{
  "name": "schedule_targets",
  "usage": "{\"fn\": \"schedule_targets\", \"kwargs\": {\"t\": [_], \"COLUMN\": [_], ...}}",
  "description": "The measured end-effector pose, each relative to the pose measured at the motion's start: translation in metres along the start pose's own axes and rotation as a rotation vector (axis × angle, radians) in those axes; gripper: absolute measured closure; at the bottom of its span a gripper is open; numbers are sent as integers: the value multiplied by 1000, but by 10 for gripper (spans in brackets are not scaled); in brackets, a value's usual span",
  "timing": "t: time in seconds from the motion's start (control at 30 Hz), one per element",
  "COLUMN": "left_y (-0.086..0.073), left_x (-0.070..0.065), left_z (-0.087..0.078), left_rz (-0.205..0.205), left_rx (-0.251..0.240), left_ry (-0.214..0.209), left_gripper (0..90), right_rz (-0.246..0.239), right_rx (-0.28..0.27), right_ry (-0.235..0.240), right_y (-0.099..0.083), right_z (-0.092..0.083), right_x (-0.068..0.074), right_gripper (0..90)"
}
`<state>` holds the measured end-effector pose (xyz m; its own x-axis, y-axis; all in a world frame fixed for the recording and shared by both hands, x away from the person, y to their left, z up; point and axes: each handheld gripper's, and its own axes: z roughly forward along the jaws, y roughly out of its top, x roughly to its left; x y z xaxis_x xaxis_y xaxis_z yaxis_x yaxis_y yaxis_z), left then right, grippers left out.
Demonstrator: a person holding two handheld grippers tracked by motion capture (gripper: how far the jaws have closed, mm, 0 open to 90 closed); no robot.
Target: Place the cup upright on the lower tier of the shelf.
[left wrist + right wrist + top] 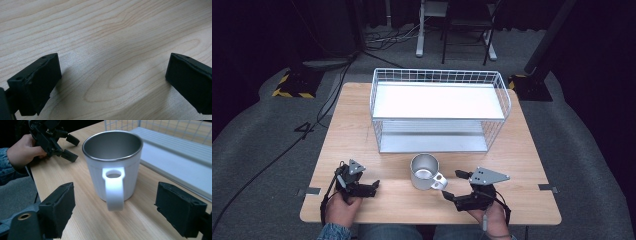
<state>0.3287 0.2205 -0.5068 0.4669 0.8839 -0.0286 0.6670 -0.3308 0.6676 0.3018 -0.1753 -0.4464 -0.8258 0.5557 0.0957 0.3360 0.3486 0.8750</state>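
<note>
A white metal mug (424, 170) stands upright on the wooden table (357, 130), just in front of a white wire basket (438, 119). Its handle (439, 181) points toward my right gripper (453, 185), which is open a short way from it. In the right gripper view the mug (112, 157) is empty, and its handle (114, 188) faces the camera between the wide-apart jaws of the right gripper (118, 211). My left gripper (374, 186) rests left of the mug. It is open over bare wood (112, 37), with nothing between its fingers (37, 82).
The wire basket has an upper white shelf (437, 100) and a lower tray (175, 157) open toward the mug. Black stands and cables lie on the grey floor beyond the table. The left gripper (71, 148) and its hand appear at the right gripper view's top left.
</note>
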Motion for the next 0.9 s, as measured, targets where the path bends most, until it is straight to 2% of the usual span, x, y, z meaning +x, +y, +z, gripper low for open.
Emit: {"fn": "schedule_targets", "kwargs": {"t": [0.13, 0.23, 0.33, 0.73, 0.8, 0.9], "left_y": [0, 0, 0, 0, 0, 0], "left_x": [0, 0, 0, 0, 0, 0], "left_z": [0, 0, 0, 0, 0, 0], "left_rz": [0, 0, 0, 0, 0, 0], "left_rx": [0, 0, 0, 0, 0, 0], "left_ry": [0, 0, 0, 0, 0, 0], "left_gripper": [5, 5, 5, 5, 5, 6], "right_rz": [4, 6, -6, -23, -45, -73], "right_rx": [21, 61, 75, 116, 110, 109], "right_ry": [14, 33, 42, 27, 21, 0], "right_y": [-2, -5, -7, -10, -10, -9], "right_z": [10, 18, 22, 34, 34, 33], "right_x": [-1, -4, -4, -7, -5, -3], "right_gripper": [185, 284, 369, 630, 687, 704]}}
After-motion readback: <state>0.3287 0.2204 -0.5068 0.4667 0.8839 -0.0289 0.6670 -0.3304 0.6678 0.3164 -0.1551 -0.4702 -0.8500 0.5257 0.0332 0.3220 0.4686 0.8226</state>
